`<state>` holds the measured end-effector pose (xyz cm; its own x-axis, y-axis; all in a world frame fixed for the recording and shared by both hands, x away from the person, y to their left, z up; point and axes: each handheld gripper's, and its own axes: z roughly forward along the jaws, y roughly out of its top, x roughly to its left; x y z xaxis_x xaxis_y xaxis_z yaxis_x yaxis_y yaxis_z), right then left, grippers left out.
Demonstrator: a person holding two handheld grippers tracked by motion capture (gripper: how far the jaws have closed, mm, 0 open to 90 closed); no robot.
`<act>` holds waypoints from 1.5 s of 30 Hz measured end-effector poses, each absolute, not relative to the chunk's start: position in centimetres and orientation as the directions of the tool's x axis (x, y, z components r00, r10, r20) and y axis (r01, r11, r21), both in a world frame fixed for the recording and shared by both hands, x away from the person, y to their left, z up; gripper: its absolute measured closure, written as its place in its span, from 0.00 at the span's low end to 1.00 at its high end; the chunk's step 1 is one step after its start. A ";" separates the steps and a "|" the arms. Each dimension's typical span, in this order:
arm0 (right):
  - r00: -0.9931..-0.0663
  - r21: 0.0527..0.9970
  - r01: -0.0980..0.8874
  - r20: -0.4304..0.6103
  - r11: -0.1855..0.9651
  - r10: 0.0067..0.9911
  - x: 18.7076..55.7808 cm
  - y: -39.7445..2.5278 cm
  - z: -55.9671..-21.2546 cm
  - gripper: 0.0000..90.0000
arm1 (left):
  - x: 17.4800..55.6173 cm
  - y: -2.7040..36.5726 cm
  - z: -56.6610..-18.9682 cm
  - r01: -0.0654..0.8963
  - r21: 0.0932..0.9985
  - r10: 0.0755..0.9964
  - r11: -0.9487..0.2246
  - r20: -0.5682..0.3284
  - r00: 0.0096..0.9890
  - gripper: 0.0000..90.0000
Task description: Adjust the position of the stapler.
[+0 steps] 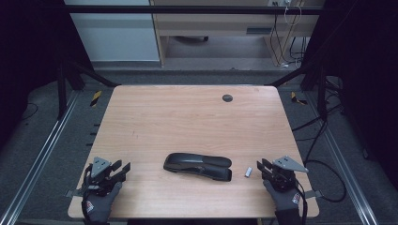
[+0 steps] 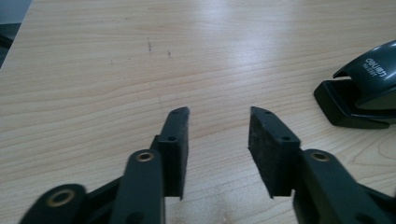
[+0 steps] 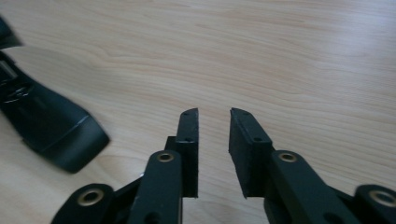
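One stapler (image 1: pixel 197 166), one small metal piece (image 1: pixel 248 172); left claw (image 1: pixel 123 168) and right claw (image 1: pixel 261 167) both released, empty.

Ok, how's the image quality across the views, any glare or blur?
High view: dim, dark surroundings, stapler sharp enough. Left gripper view: glare on the table, left tongs blurred at bottom. Right gripper view: stapler end soft, right tongs fairly crisp.

We can read one mark — the brand "deli" in pale letters on the curved grey top of the black stapler (image 2: pixel 369 88), seen upside down in the left gripper view; a smaller line beneath it is too blurred to make out.
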<state>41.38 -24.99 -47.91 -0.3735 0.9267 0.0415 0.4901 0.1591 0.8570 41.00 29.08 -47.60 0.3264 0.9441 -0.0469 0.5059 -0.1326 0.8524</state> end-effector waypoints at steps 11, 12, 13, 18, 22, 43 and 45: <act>-0.477 0.851 0.476 0.040 0.221 0.878 40.2 -22.4 -47.6 0.96 | 40.4 28.2 -47.0 0.499 0.854 0.935 -0.145 -0.047 0.352 0.95; -0.482 0.848 0.479 0.038 0.227 0.876 40.1 -22.2 -47.5 0.97 | 40.4 28.1 -46.9 0.496 0.856 0.933 -0.148 -0.045 0.357 0.96; -0.486 0.847 0.478 0.036 0.232 0.873 40.0 -22.0 -47.5 0.98 | 40.4 28.0 -46.8 0.494 0.857 0.932 -0.149 -0.046 0.361 0.97; -0.521 0.843 0.476 0.039 0.253 0.852 39.7 -21.2 -47.5 1.00 | 40.7 27.7 -46.4 0.486 0.860 0.926 -0.155 -0.046 0.376 1.00; -0.565 0.829 0.485 0.053 0.280 0.823 39.7 -20.1 -47.7 1.00 | 41.9 26.6 -45.8 0.483 0.859 0.918 -0.172 -0.038 0.394 1.00; -0.627 0.795 0.507 0.077 0.332 0.775 39.9 -17.0 -49.2 1.00 | 48.6 17.7 -44.8 0.476 0.842 0.863 -0.255 -0.024 0.505 1.00; -0.627 0.789 0.515 0.081 0.335 0.775 39.9 -16.8 -49.4 1.00 | 49.2 16.5 -45.4 0.481 0.831 0.851 -0.278 -0.020 0.525 1.00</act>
<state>39.94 -16.82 -49.44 -0.6272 0.7747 0.0805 0.5149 0.3348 0.7892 49.16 16.54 -45.40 0.5253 0.8507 -0.0196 0.4811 -0.2779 0.8314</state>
